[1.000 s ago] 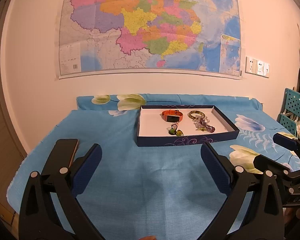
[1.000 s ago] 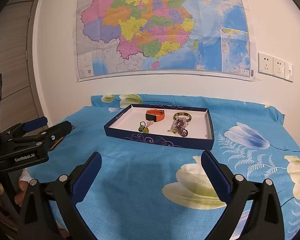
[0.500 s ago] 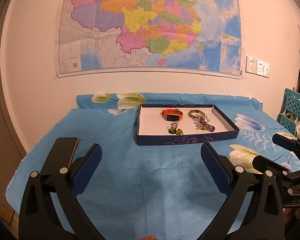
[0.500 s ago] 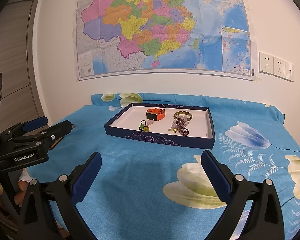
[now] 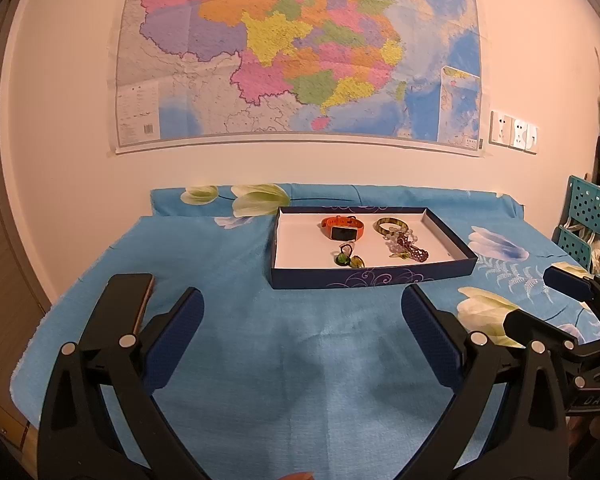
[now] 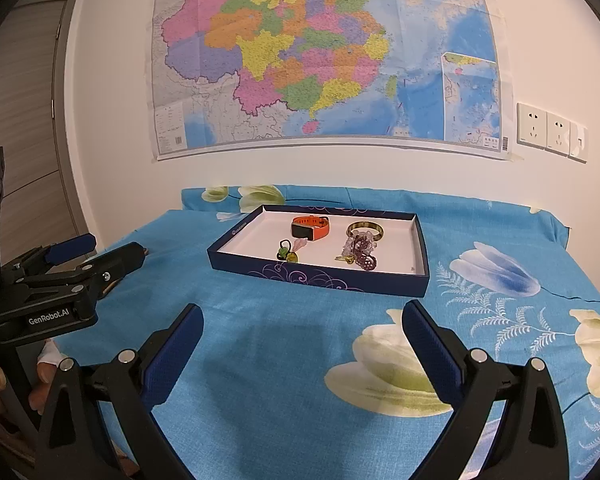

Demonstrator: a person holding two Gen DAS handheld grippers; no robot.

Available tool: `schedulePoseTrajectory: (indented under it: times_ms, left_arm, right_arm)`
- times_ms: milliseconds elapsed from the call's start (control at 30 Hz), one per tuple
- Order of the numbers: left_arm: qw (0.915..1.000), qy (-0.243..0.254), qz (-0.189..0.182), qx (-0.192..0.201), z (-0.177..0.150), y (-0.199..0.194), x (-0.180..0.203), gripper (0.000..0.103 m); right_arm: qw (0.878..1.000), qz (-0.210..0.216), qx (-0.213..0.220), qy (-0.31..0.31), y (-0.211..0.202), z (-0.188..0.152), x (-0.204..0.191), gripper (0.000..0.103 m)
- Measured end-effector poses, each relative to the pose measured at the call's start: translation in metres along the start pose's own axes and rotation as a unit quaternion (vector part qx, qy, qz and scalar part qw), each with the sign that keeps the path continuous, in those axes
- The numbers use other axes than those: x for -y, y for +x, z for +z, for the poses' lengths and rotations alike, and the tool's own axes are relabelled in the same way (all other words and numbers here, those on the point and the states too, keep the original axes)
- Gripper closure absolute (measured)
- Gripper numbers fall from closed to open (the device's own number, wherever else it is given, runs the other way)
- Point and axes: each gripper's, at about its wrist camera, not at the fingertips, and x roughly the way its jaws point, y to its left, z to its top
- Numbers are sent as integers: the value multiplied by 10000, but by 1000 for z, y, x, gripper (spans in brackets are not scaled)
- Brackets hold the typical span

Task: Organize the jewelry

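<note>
- Blue floral tablecloth [image 5: 260,360] is seen spread over a table; a colourful wall map [image 6: 324,52] is pinned above, sockets [image 6: 550,130] to its right.
- Dark blue tray [image 6: 320,276] is set toward the wall side, white-lined.
- Inside are noted: orange smartwatch [image 6: 310,227], green bangle [image 6: 365,229] beside it, purple bead bracelet [image 6: 362,254], small green charms [image 6: 286,254].
- Left gripper [image 5: 302,320] is held spread wide, nothing between its pads, well short of the tray.
- Right gripper [image 6: 302,320] likewise spread, empty.
</note>
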Motion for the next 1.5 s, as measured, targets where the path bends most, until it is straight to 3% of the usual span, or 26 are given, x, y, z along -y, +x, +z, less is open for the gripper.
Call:
schedulePoseTrajectory:
  times_ms: [1500]
  left_arm:
    - [10000, 19, -30, -3, 0, 1, 4, 6]
  right_arm:
    - [10000, -3, 31, 14, 0, 0, 3, 7]
